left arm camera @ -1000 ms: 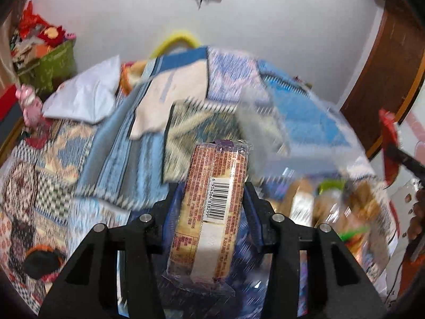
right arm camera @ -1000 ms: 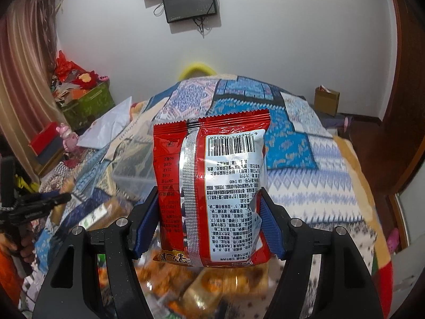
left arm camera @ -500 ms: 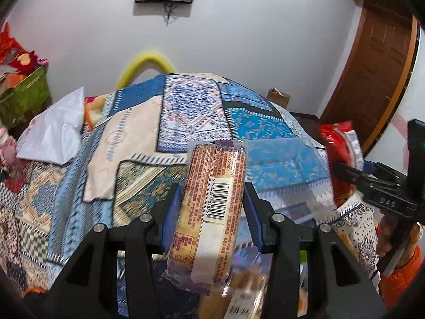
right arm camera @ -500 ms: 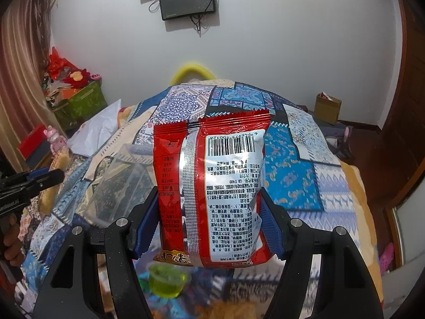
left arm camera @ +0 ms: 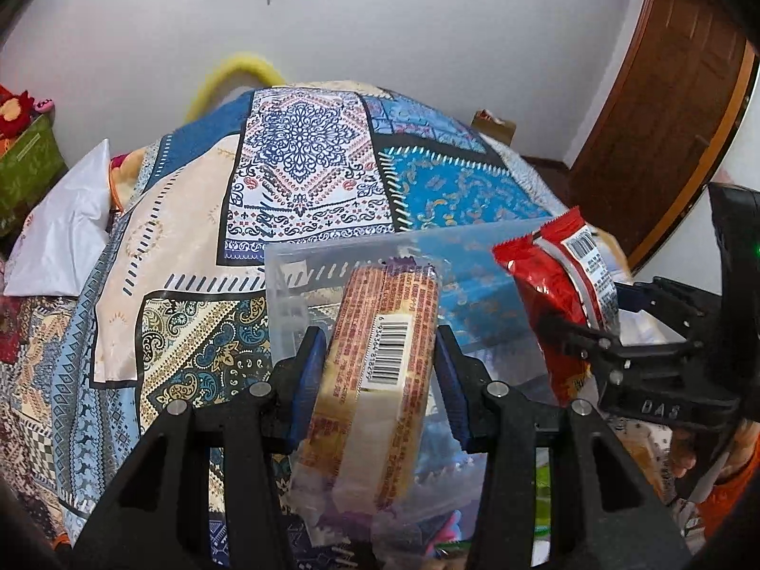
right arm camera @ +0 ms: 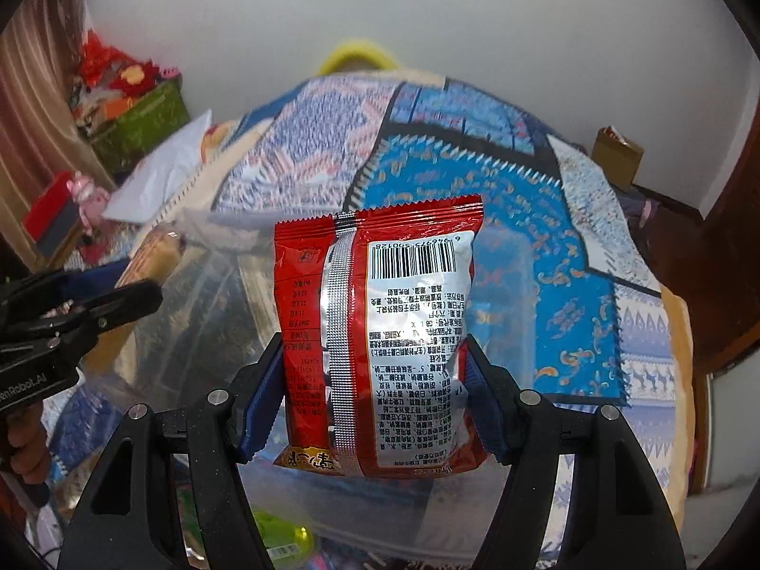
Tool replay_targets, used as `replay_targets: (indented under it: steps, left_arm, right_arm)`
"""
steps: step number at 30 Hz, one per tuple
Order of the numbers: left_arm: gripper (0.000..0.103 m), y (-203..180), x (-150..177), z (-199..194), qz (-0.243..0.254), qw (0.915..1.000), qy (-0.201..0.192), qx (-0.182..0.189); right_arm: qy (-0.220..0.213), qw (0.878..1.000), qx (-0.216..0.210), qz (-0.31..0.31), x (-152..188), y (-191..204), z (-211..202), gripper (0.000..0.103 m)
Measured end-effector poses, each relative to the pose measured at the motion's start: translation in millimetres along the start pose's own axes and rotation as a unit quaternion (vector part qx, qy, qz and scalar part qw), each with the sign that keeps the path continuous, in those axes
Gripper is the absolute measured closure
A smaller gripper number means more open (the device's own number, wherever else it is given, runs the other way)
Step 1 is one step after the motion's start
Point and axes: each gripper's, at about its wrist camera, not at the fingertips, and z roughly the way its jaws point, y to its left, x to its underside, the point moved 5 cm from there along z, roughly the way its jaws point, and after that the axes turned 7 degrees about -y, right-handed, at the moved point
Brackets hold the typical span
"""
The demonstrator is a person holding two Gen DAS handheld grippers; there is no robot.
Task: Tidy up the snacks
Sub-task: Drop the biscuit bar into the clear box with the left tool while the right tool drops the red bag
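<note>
Both our tongs are clenched on snacks. Our left gripper (left arm camera: 380,370) grasps a long biscuit pack (left arm camera: 380,370) in clear wrap, its blue pads pressed on either side, barcode facing up, the pack standing on end along the fingers. Our right gripper (right arm camera: 375,399) grasps a red snack bag (right arm camera: 380,332) by its lower half, the bag upright with its silver seam and white label toward the camera.

We hold both grippers tilted down over a patchwork bedspread (left arm camera: 304,175). From the left wrist view, the right gripper sits close on the right with its red bag raised, and a hand in an orange sleeve (left arm camera: 726,489) shows beneath it. From the right wrist view, the left gripper reaches in from the left edge, a hand (right arm camera: 28,451) below it.

Between and just beyond the two packs stands a clear plastic bin (left arm camera: 332,266), its rim near the biscuit pack's top. A green cup (right arm camera: 280,536) lies below the right gripper.
</note>
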Motion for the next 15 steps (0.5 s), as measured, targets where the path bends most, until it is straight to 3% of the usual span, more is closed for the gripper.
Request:
replay_targets:
  steps: [7, 15]
  left_arm:
    - [0.056, -3.8, 2.1, 14.7, -0.005, 0.9996, 0.027, 0.002]
    - [0.051, -3.8, -1.4, -17.0, -0.001, 1.0000, 0.006, -0.001]
  right_arm:
    - [0.036, 0.999, -0.013, -0.009, 14.0, 5.6, 10.3, 0.036]
    - [0.030, 0.999, -0.015, -0.002, 12.6, 3.3, -3.1, 0.030]
